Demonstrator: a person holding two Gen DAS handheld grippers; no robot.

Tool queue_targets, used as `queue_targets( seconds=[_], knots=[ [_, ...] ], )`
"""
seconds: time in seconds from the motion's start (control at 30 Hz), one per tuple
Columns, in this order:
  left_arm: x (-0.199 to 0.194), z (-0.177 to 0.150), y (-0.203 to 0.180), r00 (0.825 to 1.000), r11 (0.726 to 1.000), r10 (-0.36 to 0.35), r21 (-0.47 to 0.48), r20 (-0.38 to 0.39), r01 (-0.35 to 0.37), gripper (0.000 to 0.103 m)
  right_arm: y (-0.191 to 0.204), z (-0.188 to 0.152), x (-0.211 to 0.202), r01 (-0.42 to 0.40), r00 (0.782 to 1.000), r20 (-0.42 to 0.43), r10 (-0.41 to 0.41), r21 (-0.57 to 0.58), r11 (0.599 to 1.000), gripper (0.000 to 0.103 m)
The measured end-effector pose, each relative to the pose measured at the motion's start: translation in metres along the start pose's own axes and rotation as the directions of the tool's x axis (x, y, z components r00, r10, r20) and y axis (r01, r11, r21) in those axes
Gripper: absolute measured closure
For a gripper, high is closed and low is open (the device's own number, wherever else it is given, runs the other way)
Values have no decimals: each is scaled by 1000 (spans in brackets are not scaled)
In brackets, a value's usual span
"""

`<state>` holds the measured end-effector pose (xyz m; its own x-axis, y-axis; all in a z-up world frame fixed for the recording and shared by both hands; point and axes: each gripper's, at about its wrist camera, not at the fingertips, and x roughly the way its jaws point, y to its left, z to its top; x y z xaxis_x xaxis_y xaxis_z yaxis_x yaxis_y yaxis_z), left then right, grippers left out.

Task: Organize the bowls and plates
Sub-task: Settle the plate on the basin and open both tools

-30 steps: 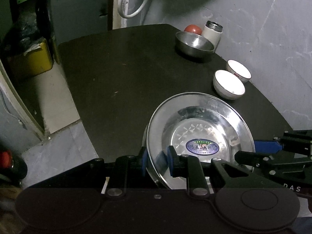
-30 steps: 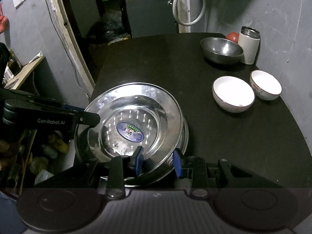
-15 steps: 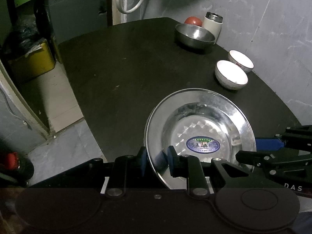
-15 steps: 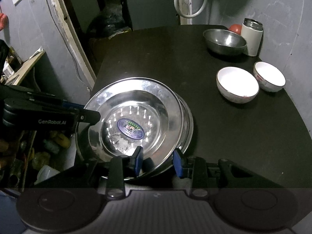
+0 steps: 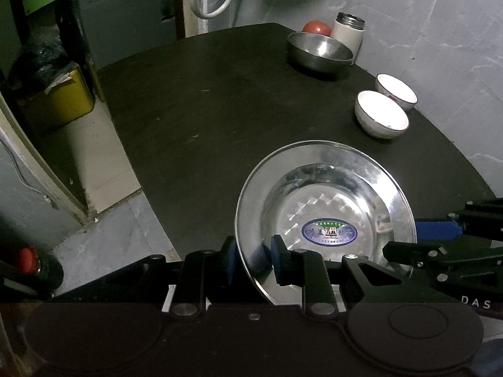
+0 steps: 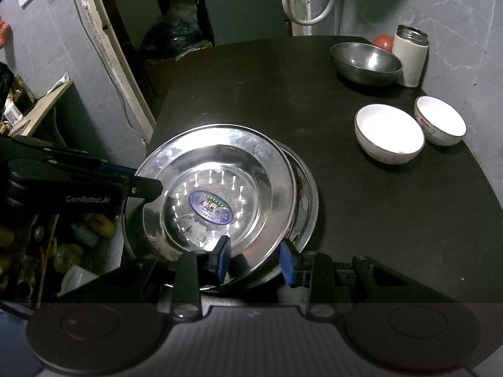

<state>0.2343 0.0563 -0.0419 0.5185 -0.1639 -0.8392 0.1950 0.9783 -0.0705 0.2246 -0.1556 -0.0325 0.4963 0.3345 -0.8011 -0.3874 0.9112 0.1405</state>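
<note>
A shiny steel plate with a blue oval sticker hangs over the near end of the black table. My left gripper is shut on its near rim. In the right wrist view the same plate lies tilted over a second steel plate, which peeks out on the right. My right gripper is shut across both rims, one pad inside the top plate and one outside. Two white bowls stand side by side at the right edge. A steel bowl sits at the far end.
A white flask and a red tomato stand behind the steel bowl, against the grey wall. Left of the table the floor drops away, with a yellow bin and a door frame. A cluttered shelf lies at the left in the right wrist view.
Both grippers have risen and drawn back a little with the plates, so the bowls look farther off. The top plate has shifted left, showing more of the lower plate.
</note>
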Motion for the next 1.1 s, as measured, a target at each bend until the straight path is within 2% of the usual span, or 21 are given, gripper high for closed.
queue_targets(
  seconds=[1.1],
  knots=[
    [7,5,3,1000,1000,-6,16,-1,6,78,6,1,-3,25,1000,2,-25,6,1000,59]
  ],
)
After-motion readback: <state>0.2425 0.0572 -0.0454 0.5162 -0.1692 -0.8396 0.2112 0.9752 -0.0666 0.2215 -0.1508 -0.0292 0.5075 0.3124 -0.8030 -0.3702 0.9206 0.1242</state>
